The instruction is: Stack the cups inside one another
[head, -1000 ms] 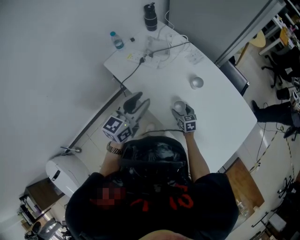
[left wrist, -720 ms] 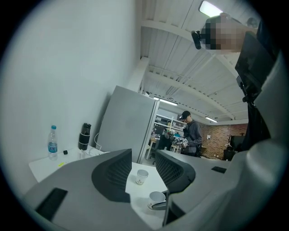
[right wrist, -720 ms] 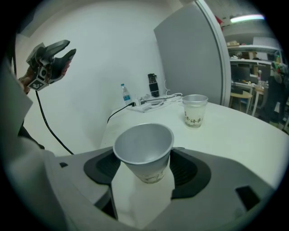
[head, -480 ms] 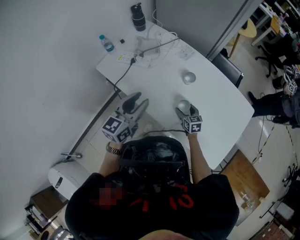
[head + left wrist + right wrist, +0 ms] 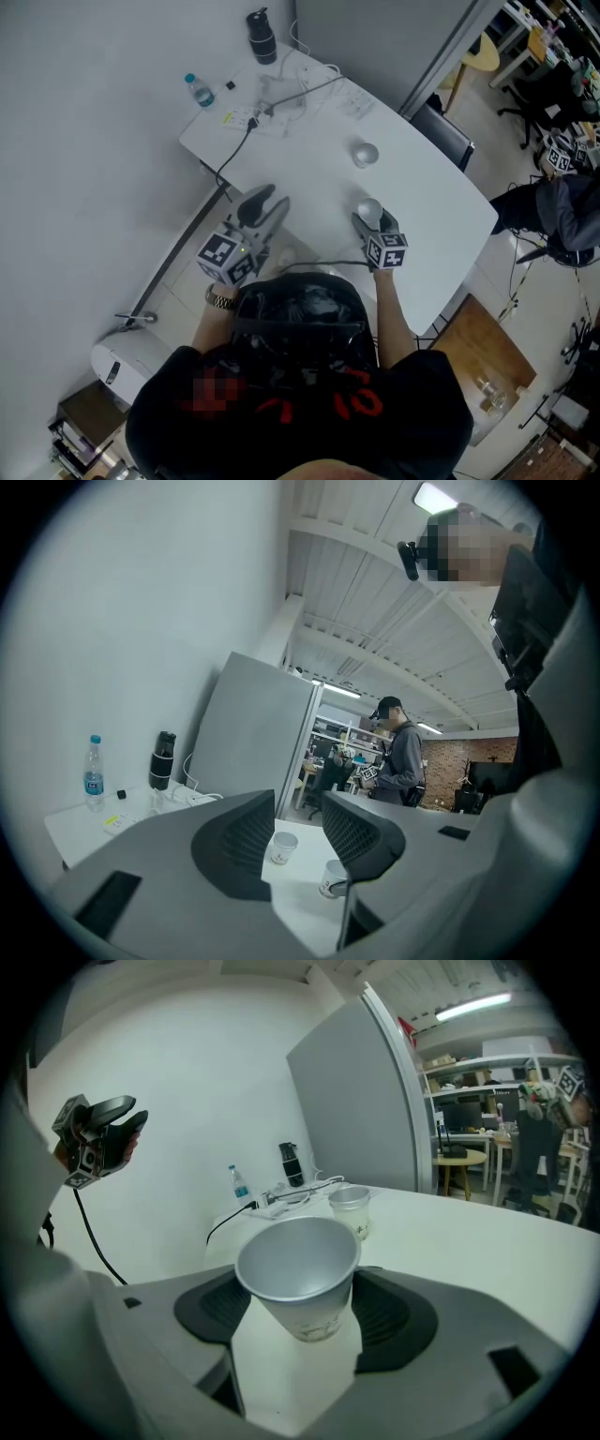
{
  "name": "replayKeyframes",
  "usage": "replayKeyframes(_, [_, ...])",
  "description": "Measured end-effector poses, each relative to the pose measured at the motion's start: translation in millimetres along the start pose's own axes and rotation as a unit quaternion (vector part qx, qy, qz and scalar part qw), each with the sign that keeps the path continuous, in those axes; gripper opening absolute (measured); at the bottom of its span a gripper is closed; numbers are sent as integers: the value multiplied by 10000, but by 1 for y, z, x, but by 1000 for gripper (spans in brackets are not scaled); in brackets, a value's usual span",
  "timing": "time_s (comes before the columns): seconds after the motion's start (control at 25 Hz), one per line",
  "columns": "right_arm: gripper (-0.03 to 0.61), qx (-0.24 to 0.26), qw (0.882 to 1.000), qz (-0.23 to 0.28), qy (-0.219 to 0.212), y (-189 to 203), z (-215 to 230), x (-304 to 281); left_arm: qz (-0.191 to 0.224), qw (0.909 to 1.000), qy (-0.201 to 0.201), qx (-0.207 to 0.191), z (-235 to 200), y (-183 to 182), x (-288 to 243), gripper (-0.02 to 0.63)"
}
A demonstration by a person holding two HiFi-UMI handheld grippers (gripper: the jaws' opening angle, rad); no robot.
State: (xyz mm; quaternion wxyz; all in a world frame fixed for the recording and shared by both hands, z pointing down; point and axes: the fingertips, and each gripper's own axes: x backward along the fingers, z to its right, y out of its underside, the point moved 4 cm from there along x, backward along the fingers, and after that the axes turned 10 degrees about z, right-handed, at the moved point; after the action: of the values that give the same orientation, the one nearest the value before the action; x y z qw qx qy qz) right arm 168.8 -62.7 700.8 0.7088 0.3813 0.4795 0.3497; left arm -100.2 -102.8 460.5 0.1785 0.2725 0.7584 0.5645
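Two white paper cups are in play. One cup (image 5: 365, 154) stands upright on the white table (image 5: 441, 216), also seen as the far cup (image 5: 351, 1207) and, past the left jaws, the same cup (image 5: 281, 846). My right gripper (image 5: 370, 221) is shut on the other cup (image 5: 369, 210), which is held tilted just above the tabletop, its open mouth (image 5: 298, 1265) showing between the jaws of the right gripper (image 5: 302, 1324). My left gripper (image 5: 262, 204) hovers over the table's left edge, open, with nothing between its fingers (image 5: 246, 841).
At the table's far corner lie a water bottle (image 5: 196, 91), a black flask (image 5: 261, 23) and a tangle of cables (image 5: 281, 94). A dark chair (image 5: 441, 136) stands behind the table. A person (image 5: 562, 202) stands off to the right.
My right gripper has risen and shifted a little with the cup in it. The left gripper has barely moved.
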Motion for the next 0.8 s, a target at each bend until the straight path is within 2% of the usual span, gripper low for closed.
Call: replayKeyframes(0.8, [347, 308, 9993, 231, 31, -28, -1, -4, 34, 10000, -12, 47, -8, 0, 0, 164])
